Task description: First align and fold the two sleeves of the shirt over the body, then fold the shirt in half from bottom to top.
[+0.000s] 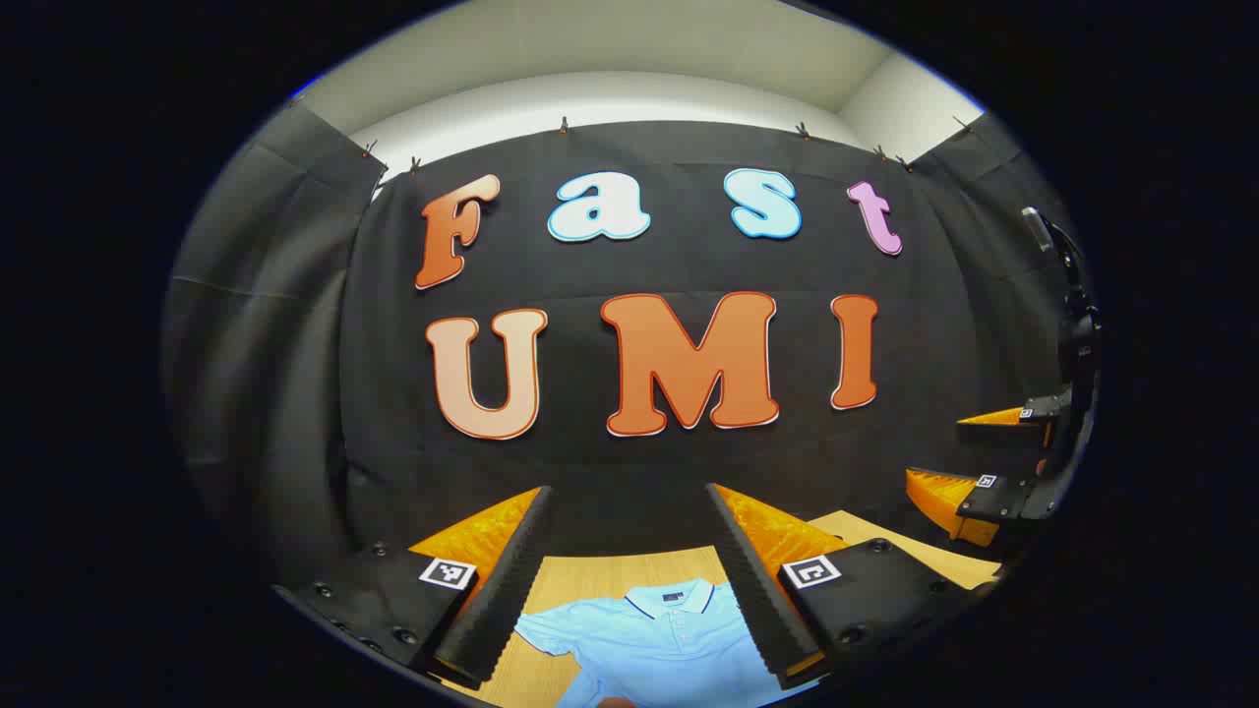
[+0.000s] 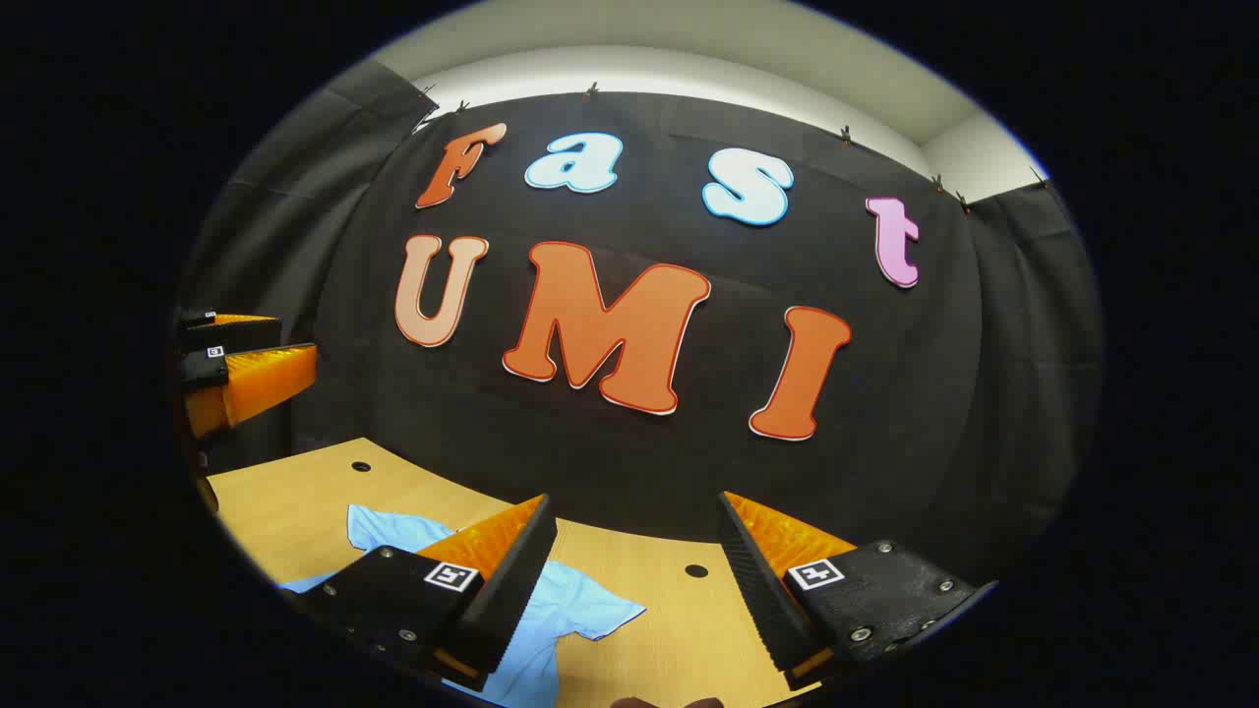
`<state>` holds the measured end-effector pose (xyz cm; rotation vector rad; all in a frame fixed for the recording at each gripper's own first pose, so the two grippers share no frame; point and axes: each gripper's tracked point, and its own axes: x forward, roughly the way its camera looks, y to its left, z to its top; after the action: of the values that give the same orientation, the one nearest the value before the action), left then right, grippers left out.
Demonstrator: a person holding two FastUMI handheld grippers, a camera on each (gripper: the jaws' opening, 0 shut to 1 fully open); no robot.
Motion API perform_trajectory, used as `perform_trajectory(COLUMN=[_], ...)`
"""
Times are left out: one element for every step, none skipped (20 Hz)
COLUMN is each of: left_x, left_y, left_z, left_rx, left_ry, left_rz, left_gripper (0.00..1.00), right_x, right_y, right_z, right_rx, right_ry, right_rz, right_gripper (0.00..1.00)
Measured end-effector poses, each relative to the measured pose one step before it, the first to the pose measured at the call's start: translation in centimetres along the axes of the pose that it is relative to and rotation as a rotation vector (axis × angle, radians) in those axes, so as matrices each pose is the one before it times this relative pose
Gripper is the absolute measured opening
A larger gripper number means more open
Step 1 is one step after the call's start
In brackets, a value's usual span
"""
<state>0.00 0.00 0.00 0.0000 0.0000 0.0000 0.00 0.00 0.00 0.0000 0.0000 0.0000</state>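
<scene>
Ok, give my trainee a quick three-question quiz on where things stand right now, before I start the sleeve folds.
1. True or false: the left gripper is shut on the shirt.
2. Multiple choice: in the right gripper view, the shirt sleeve lies (A) folded over the body, (B) spread out flat on the table, (C) pinched between the fingers.
3. Fill in: in the left gripper view, the shirt's ____ shows between the two fingers, buttons facing up.

Key: 1 false, both it and the right gripper stand open above the table. 2 B. 3 collar.
</scene>
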Motion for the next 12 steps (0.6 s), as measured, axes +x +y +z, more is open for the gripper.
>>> perform_trajectory(left_x=[0.385,0.223,0.409,0.253,0.226,0.159,0.275,0.359,0.520,0.565,0.525,0.405], left_y=[-0.510,-0.630,-0.436,-0.398,-0.203,-0.327,-0.262,-0.019,-0.120,0.062,-0.111,0.211], left_z=[-0.410,-0.473,-0.176,-0.048,0.259,0.030,0.223,0.051,0.160,-0.025,-0.001,0.108], left_rx=[-0.00201,-0.00246,-0.00037,-0.00183,-0.00121,-0.00083,0.00205,0.00089,-0.00016,-0.00221,0.00499,0.01545], left_ry=[0.01926,0.01810,0.00751,0.00106,-0.00621,-0.00546,-0.00776,-0.00919,-0.00925,-0.00346,-0.00200,-0.01159], left_rz=[0.00958,0.00392,0.01011,0.01095,0.01166,0.00088,-0.00215,-0.00620,-0.00978,-0.00807,-0.01268,-0.00325], left_gripper=[0.98,0.98,0.98,0.97,0.98,0.98,0.98,0.99,0.99,0.99,0.99,0.99], right_x=[0.505,0.488,0.610,0.520,0.477,0.405,0.345,0.329,0.372,0.330,0.104,0.205], right_y=[0.162,-0.063,-0.068,0.135,0.200,0.103,-0.064,-0.381,-0.359,-0.506,-0.135,0.233], right_z=[-0.383,-0.198,-0.046,-0.287,-0.185,-0.273,-0.147,-0.202,-0.284,-0.496,-0.475,-0.111], right_rx=[0.00159,-0.01208,-0.01620,-0.01364,-0.00160,0.00681,0.01269,0.01407,0.00460,-0.00091,0.00795,0.01468], right_ry=[0.00730,-0.00225,-0.00405,0.00292,0.00726,0.01151,0.00942,0.00630,0.00849,0.02072,0.01716,0.00827], right_rz=[0.01690,0.01172,0.00717,0.01346,0.01351,0.00982,-0.00264,-0.01032,-0.02448,-0.02550,-0.01352,-0.00561], right_gripper=[0.98,0.98,0.99,0.98,0.99,0.99,0.98,0.99,0.99,0.98,0.98,0.99])
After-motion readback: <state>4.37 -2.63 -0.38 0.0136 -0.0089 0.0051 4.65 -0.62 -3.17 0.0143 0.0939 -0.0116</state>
